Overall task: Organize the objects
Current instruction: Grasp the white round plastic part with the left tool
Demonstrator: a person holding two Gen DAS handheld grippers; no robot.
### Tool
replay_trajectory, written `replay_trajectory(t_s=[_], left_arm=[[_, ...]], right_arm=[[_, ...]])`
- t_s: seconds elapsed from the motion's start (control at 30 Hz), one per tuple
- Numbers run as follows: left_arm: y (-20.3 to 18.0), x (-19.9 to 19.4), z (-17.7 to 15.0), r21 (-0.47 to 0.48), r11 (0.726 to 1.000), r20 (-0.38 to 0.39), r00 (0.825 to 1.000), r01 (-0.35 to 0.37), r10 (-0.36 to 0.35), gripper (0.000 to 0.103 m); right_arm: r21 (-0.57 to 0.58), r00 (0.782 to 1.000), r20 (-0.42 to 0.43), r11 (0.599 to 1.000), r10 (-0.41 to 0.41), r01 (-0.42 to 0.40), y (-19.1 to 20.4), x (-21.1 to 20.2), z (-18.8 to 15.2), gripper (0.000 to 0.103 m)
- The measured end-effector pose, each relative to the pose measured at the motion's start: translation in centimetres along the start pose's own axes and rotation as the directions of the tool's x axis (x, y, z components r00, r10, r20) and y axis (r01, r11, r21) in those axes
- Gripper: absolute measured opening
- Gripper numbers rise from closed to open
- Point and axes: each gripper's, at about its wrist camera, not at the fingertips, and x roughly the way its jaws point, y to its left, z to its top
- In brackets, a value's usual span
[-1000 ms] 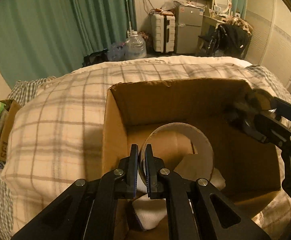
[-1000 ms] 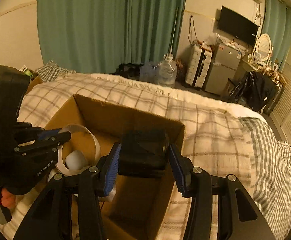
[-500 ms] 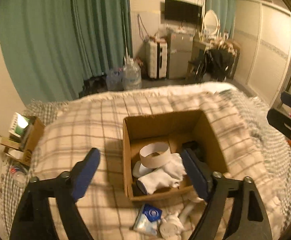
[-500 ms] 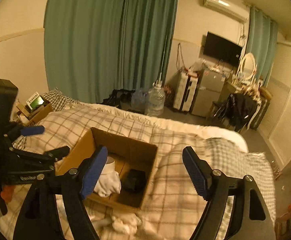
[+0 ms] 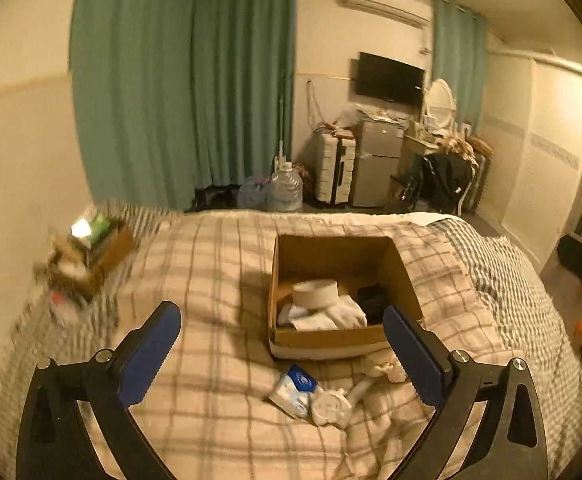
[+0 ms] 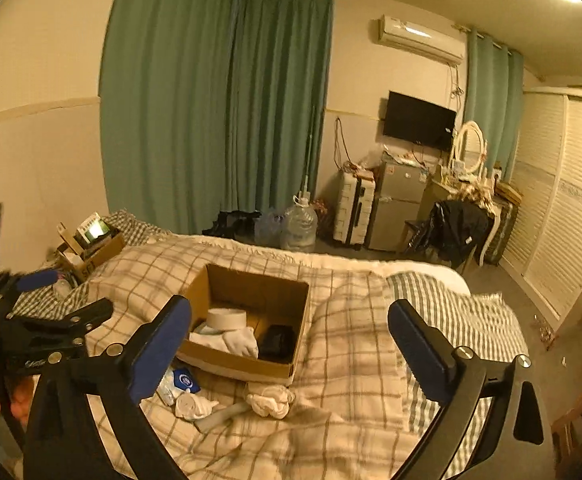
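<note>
Both claws wide open right now, nothing held in either. Left gripper (image 5: 281,326) hanging high over the plaid blanket (image 5: 211,272), right gripper (image 6: 289,330) the same, just off to the side.

Cardboard box (image 5: 333,338) sitting mid-bed with a wide tape roll (image 5: 315,292), white socks (image 5: 331,316) and some black thing (image 5: 373,300) inside (can't tell what exactly, too dark).

Leftovers lying just in front of the box's near wall: a small blue-and-white packet (image 5: 295,386), a rolled white sock (image 5: 333,406), a pale tube-ish item (image 6: 227,414) touching it, and a scrunched-up cream cloth (image 6: 269,398). All close together, a couple of them touching.

Handling guesses, going by looks only:
- Rolled sock and cloth wad: soft, light, zero breakage risk. Best pinched across the fattest part so the roll doesn't unravel; a grab at a loose edge likely means dragging the neighbor along.
- Packet: light, probably crinkly plastic, maybe slippery. Better taken across its short side, claw low against the blanket.
- Tube thing: looks stiffer, so a pinch mid-length should hold without it tipping.

Blanket itself soft and lumpy, so easy to snag fabric along with the target. Worth coming straight down rather than scooping.
</note>
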Motion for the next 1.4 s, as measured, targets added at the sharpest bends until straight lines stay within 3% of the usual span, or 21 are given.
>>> replay_trajectory(t_s=[0.13,0.27,0.37,0.47,0.6,0.73,0.8,0.87,0.9,0.97,1.07,1.23,1.4], left_arm=[[0.0,3.0,-2.3,-0.045,0.998,-0.038,0.998,-0.046,0.044,0.103],[-0.7,7.3,-5.6,-0.030,0.995,-0.082,0.992,-0.095,0.093,0.103],[-1.5,9.9,-8.5,-0.006,0.996,-0.122,0.988,-0.092,0.090,0.103],[-3.0,12.1,-11.1,0.068,0.996,-0.173,0.983,-0.057,0.068,0.102],[-4.7,13.0,-12.3,0.134,0.991,-0.210,0.978,0.014,0.015,0.099],[-5.6,14.7,-13.4,0.152,0.986,-0.286,0.958,0.071,-0.025,0.086],[-5.4,16.2,-14.0,0.134,0.989,-0.332,0.943,0.068,-0.019,0.080],[-5.4,16.9,-14.1,0.128,0.990,-0.342,0.940,0.064,-0.016,0.074],[-5.5,17.2,-14.1,0.124,0.989,-0.345,0.938,0.081,-0.034,0.058],[-5.8,17.5,-14.4,0.132,0.986,-0.364,0.930,0.104,-0.049,0.053],[-5.8,16.5,-14.3,0.141,0.987,-0.335,0.942,0.080,-0.028,0.053],[-3.1,13.5,-12.4,0.056,0.998,-0.221,0.975,-0.023,0.035,0.053],[-2.1,12.2,-11.6,0.021,0.999,-0.188,0.981,-0.036,0.039,0.053]], right_arm=[[0.041,0.997,-0.075,0.999,0.009,-0.006,-0.1,4.2,-2.7,0.100],[0.024,0.993,-0.122,1.000,-0.003,0.006,0.2,8.5,-5.9,0.100],[0.033,0.982,-0.189,0.999,0.003,0.003,0.1,12.2,-9.7,0.100],[0.030,0.952,-0.306,0.999,-0.005,0.015,-0.4,15.8,-13.1,0.100],[0.096,0.927,-0.374,0.995,0.033,0.003,-1.5,17.5,-14.4,0.100],[0.117,0.923,-0.383,0.993,0.047,-0.002,-1.9,17.6,-14.8,0.100],[0.115,0.921,-0.386,0.993,0.045,0.000,-1.8,17.6,-14.8,0.099],[0.112,0.920,-0.389,0.994,0.045,-0.001,-1.6,17.6,-14.7,0.099],[0.110,0.919,-0.392,0.994,0.045,-0.001,-1.4,17.7,-14.7,0.099],[0.109,0.915,-0.400,0.994,0.046,-0.002,-1.2,18.0,-14.6,0.099],[0.104,0.910,-0.413,0.995,0.045,-0.002,-0.9,18.3,-14.9,0.099],[0.093,0.899,-0.434,0.996,0.054,-0.015,-0.3,19.2,-15.2,0.099],[0.063,0.857,-0.512,0.997,0.066,-0.039,1.3,22.0,-16.2,0.089]])
